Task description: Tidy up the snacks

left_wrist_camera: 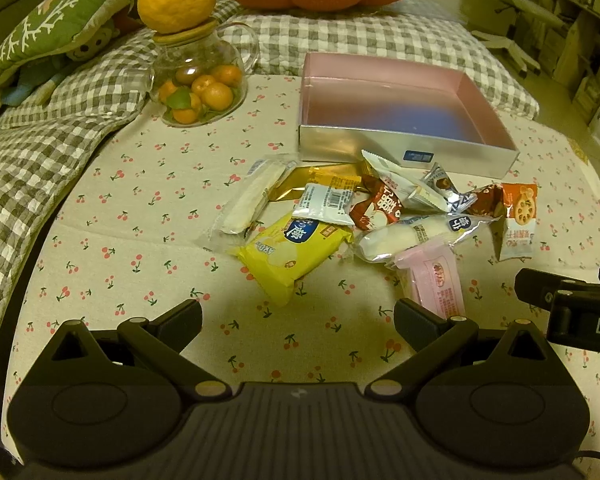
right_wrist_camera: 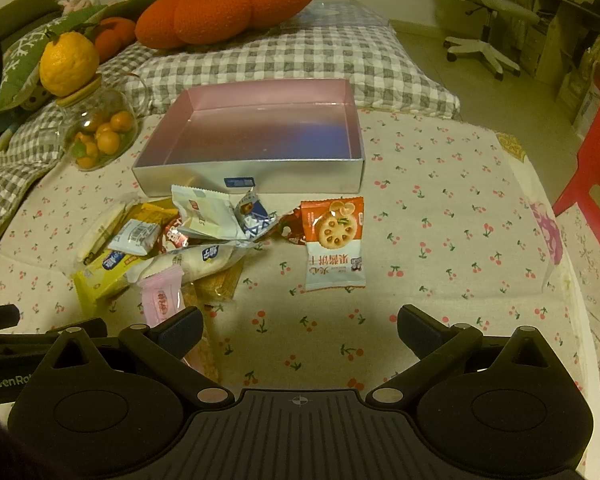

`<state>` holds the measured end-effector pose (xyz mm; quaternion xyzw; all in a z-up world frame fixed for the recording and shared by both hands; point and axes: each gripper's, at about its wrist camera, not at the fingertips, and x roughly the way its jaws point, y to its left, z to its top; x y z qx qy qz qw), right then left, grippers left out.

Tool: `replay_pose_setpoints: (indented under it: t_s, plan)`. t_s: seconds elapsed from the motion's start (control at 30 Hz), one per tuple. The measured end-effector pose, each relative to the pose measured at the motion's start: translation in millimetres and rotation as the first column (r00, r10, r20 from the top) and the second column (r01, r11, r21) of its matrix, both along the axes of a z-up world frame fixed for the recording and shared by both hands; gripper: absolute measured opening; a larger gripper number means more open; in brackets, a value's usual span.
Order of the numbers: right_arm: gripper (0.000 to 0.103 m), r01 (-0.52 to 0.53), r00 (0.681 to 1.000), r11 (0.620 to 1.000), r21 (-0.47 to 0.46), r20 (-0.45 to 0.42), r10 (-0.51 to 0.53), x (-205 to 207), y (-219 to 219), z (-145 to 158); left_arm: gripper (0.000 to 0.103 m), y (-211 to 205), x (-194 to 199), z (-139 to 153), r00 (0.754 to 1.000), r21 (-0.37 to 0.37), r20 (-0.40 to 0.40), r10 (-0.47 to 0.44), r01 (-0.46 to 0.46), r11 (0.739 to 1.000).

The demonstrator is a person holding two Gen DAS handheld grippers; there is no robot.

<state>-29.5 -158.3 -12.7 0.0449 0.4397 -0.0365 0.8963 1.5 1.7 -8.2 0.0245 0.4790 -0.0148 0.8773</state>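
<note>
Both grippers, left (left_wrist_camera: 298,320) and right (right_wrist_camera: 300,322), hovered wide-jawed and empty; crowded snack packets (left_wrist_camera: 340,216) risked a double pickup before reaching the box (right_wrist_camera: 256,172).

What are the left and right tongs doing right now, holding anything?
Left tongs: open, holding nothing, above the cloth short of the yellow snack packet.
Right tongs: open, holding nothing, short of the orange cracker packet.
</note>
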Motion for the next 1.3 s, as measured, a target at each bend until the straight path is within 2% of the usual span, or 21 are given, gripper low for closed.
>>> replay_pose_setpoints:
  t_s: [0.47, 0.67, 0.83, 1.07, 1.3]
  plan:
    - [0.103, 0.004, 1.000, 1.000, -0.004, -0.003, -0.004, 10, -6, 0, 0.102, 0, 6, 2, 1.000, -0.012, 0.002, -0.018, 0.018, 1.000]
    - [0.103, -0.009, 1.000, 1.000, 0.028, -0.027, 0.010, 19, -12, 1, 0.102, 4, 12, 4, 0.999, -0.035, 0.017, -0.048, 0.048, 0.998]
    - [0.103, -0.039, 0.999, 0.995, 0.090, -0.018, 0.040, 25, -20, 1, 0.099, 8, 18, 7, 0.994, -0.082, 0.039, -0.098, 0.101, 0.992]
    - [0.103, -0.060, 0.995, 0.986, 0.154, -0.066, 0.071, 39, -36, -7, 0.089, 17, 34, -1, 0.990, -0.217, -0.016, -0.140, 0.133, 0.967]
    - [0.103, -0.021, 0.999, 0.987, 0.162, -0.041, 0.028, 46, -54, -11, 0.085, 8, 29, -11, 0.980, -0.304, -0.062, -0.187, 0.160, 0.939]
